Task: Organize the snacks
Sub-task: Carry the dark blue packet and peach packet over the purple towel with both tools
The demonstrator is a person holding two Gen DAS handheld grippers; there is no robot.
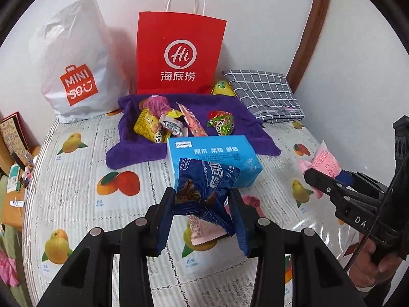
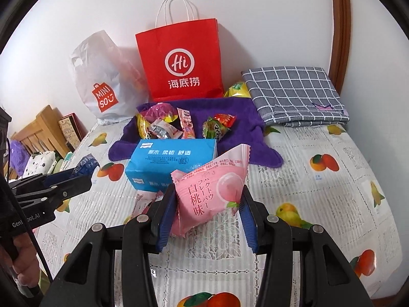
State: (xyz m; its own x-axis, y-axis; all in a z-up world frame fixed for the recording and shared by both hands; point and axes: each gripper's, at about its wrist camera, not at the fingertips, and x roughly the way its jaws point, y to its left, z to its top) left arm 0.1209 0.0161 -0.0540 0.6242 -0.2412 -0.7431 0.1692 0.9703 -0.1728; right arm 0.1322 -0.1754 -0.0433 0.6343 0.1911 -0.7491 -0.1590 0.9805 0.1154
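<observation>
A red paper bag (image 2: 179, 61) and a white plastic bag (image 2: 104, 81) are stood at the table's far edge; a folded checked cloth (image 2: 294, 94) is laid at its far right corner.

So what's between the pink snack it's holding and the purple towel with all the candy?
The blue tissue pack sits between the pink snack and the purple towel, in the right wrist view.
</observation>
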